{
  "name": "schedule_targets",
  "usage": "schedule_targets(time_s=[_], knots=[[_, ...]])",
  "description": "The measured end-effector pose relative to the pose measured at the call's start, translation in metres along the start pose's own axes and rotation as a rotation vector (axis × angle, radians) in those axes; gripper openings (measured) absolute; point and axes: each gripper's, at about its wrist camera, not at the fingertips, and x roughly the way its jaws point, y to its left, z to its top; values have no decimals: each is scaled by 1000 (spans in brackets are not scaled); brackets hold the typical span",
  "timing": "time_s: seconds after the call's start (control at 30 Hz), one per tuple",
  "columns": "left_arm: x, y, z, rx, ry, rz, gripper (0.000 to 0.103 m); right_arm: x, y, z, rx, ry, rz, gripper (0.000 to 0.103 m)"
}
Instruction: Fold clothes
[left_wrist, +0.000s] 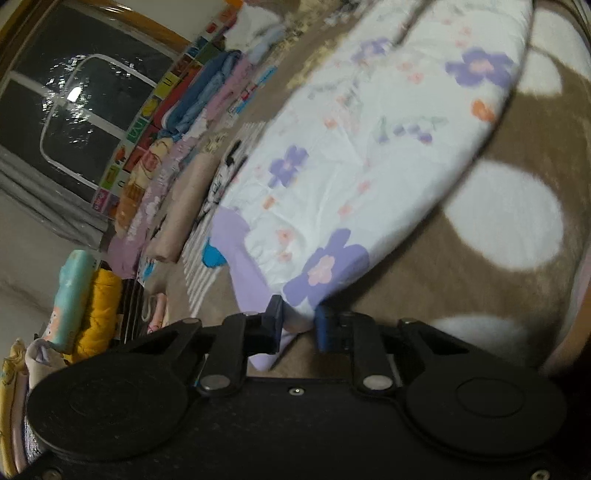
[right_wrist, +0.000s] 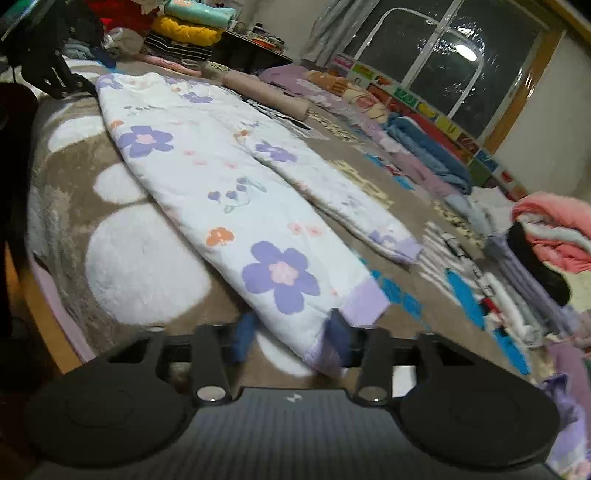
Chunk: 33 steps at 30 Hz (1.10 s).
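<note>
White floral pajama pants (left_wrist: 369, 155) with purple flowers and lilac cuffs lie stretched over a brown blanket with white spots (left_wrist: 502, 218). My left gripper (left_wrist: 299, 319) is shut on the waist end of the pants. In the right wrist view the pants (right_wrist: 207, 192) lie with both legs pointing toward me. My right gripper (right_wrist: 288, 334) is closed on the lilac cuff (right_wrist: 364, 299) of the near leg. The other leg (right_wrist: 332, 192) lies flat to the right. My left gripper (right_wrist: 55, 74) shows at the far end of the pants in the right wrist view.
Folded and rolled clothes line the far side by the window (left_wrist: 192, 173) (right_wrist: 424, 147). A pile of pink and lilac clothes (right_wrist: 554, 229) sits at the right. Stacked yellow and teal garments (right_wrist: 192, 26) lie at the back. The blanket's pink edge (right_wrist: 48, 295) runs along the left.
</note>
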Motion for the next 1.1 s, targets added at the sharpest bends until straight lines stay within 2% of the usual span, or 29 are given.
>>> schedule_targets(time_s=[0.03, 0.1, 0.3, 0.53, 0.63, 0.87, 1.1], knots=[[-2, 3, 2, -25, -11, 0, 14, -1, -1, 1, 9, -12, 3, 23], [-7, 10, 5, -75, -32, 1, 14, -6, -8, 4, 40, -49, -7, 19], [-6, 39, 19, -223, -88, 31, 13, -14, -39, 16, 152, -163, -59, 15], [10, 66, 45, -347, -121, 84, 12, 12, -82, 39, 259, -246, -104, 12], [21, 75, 58, -385, -125, 101, 11, 29, -96, 45, 307, -255, -109, 12], [54, 88, 81, -402, -103, 116, 11, 65, -123, 50, 413, -249, -97, 11], [87, 90, 85, -421, -64, 112, 11, 99, -135, 56, 452, -241, -94, 11]])
